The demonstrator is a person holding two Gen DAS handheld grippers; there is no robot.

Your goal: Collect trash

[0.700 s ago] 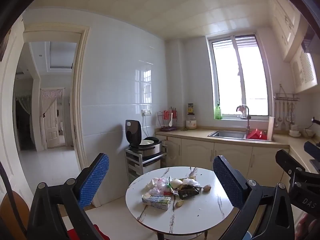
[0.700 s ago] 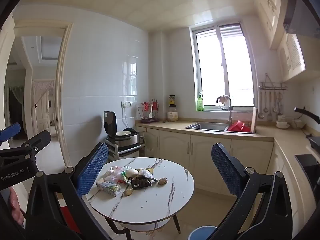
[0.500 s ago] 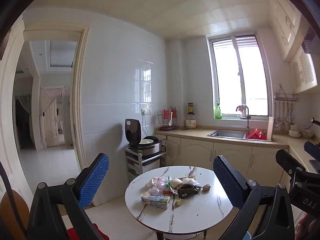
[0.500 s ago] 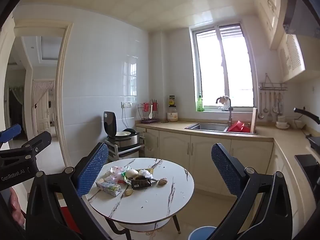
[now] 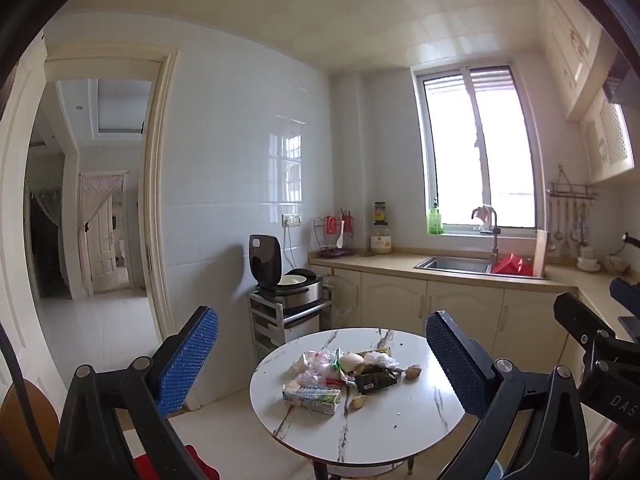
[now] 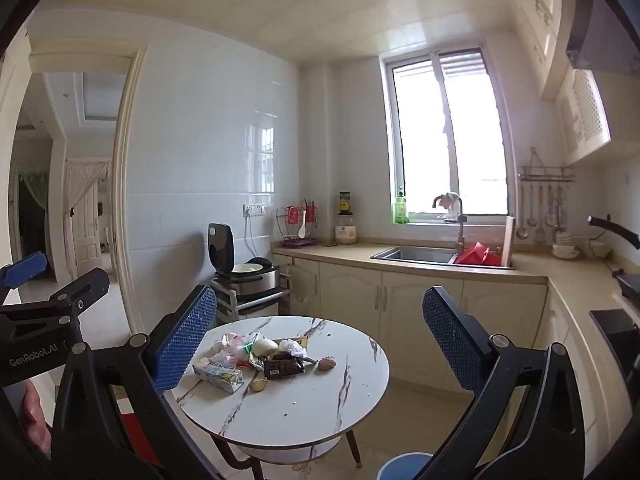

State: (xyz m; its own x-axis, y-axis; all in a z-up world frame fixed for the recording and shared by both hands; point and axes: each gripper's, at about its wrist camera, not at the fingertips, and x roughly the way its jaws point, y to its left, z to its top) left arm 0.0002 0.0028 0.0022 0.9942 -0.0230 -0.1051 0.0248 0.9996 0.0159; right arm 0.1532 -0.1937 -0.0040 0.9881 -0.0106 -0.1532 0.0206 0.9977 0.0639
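Observation:
A pile of trash (image 5: 344,372) lies on a round white marble table (image 5: 400,428): a green and white carton (image 5: 311,394), crumpled plastic bags, a dark wrapper (image 5: 376,382) and food scraps. The pile also shows in the right wrist view (image 6: 256,356). My left gripper (image 5: 322,364) is open and empty, held well back from the table. My right gripper (image 6: 320,344) is open and empty, also well short of the table (image 6: 312,400). A blue bin (image 6: 404,466) stands on the floor by the table's right side.
Kitchen counter with sink (image 5: 452,264) runs along the back wall under the window. A rice cooker on a metal cart (image 5: 288,292) stands left of the cabinets. A doorway (image 5: 92,216) opens at left. A red object (image 5: 172,460) lies on the floor near the left gripper.
Both views have shifted very slightly; the table and trash sit almost where they were. Both grippers stay open.

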